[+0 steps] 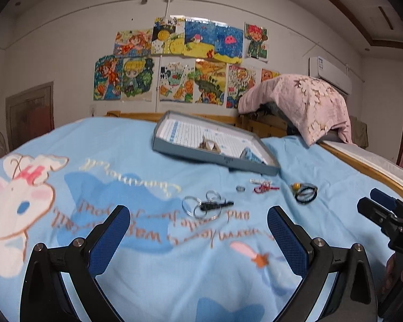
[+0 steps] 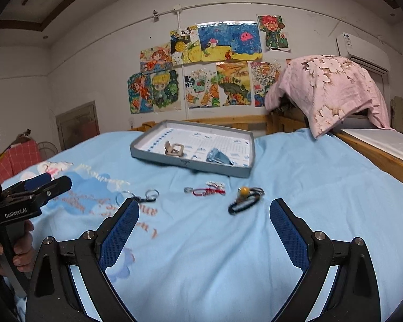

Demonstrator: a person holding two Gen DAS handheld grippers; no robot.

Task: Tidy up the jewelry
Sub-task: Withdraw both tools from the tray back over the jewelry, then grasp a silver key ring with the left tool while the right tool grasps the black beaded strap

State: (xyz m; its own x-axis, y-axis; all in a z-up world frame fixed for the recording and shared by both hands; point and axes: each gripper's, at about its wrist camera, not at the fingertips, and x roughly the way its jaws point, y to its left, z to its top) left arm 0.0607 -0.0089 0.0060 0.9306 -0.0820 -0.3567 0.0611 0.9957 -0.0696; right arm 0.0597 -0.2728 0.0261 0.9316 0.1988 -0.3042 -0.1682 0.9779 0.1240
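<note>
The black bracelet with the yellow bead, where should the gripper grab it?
Probably on the black bracelet's near cord loop, away from the yellow bead. It lies flat and limp on the blue blanket, so come straight down with the open right gripper, one finger inside the loop, one outside.

- You have a shallow grey tray (image 2: pixel 192 167) lying open on the blue bedspread at 12 o'clock, its lined white floor holding a tan clip-like piece (image 2: pixel 174 149) and a crumpled blue-grey item (image 2: pixel 219 157).
- Just in front of the tray, a red cord piece (image 2: pixel 209 191) with a small silver ring (image 2: pixel 187 190) at its left end lies flat.
- At 1 o'clock from it, a black braided bracelet (image 2: pixel 244 201) carries a yellow bead (image 2: pixel 243 189).
- At 10 o'clock, clear rings (image 1: pixel 201 205) lie clustered with a black clasp.
</note>
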